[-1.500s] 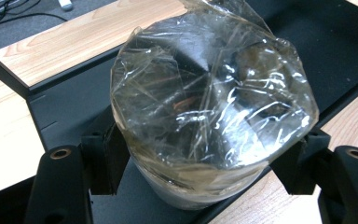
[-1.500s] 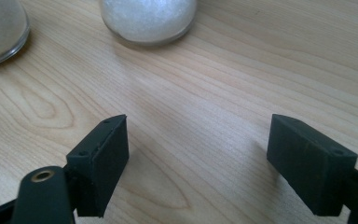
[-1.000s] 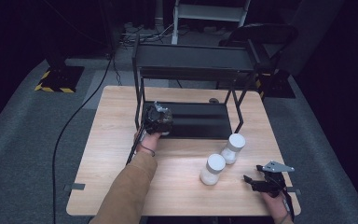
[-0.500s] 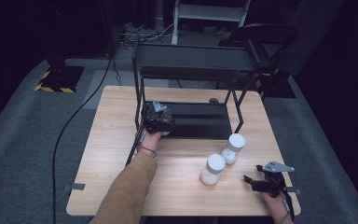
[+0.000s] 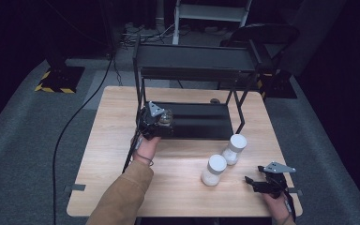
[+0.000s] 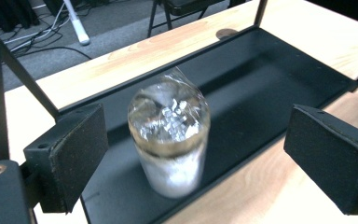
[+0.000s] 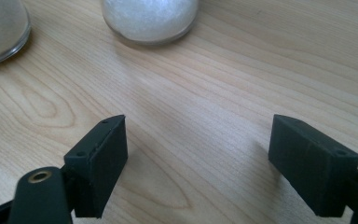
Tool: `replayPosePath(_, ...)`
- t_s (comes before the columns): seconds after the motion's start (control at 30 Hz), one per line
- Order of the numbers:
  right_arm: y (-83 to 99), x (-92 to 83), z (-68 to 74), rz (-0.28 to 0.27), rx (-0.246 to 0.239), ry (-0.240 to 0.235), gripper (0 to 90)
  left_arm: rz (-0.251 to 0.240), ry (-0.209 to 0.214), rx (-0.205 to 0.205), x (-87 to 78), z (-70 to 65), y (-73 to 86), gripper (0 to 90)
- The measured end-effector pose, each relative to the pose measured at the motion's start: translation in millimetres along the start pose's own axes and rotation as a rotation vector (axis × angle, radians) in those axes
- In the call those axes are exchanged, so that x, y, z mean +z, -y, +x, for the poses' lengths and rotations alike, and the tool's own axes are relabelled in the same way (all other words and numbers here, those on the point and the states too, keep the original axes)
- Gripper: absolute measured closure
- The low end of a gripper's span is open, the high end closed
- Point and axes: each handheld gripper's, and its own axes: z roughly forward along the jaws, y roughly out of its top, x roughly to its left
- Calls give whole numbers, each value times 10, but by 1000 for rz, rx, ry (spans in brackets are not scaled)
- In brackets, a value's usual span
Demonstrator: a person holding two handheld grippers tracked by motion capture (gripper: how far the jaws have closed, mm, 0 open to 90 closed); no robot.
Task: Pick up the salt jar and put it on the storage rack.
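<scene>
Looking along our left gripper, we see its jaws, which have just been opening, stand wide, clear of the clear jar between them. That jar stands upright on the black lower shelf of the rack, at its nine o'clock end. Our right gripper hovers part-open and empty above the table, with two white-lidded jars near its ten o'clock.
</scene>
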Motion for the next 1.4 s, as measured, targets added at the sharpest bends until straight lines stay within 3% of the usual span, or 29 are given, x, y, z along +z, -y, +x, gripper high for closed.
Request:
replayPosePath(0.3, -4, 2, -4, 2, 0, -3, 186, -23, 17, 7, -354, -34, 130, 60)
replayPosePath(0.57, -12, 4, -1, 5, 0, -3, 177, -41, 28, 20, -552, -75, 233, 59)
replayPosePath(0.97, -24, 11, -19, 8, -3, -9, 168, -32, 28, 33, -708, -96, 463, 60)
replayPosePath(1.23, -27, 14, -20, 9, -5, -7, 163, 5, 22, 4, -683, -56, 674, 61)
replayPosePath(1.4, -28, 15, -17, 10, -4, -5, 160, 27, 19, 15, -673, -65, 765, 61)
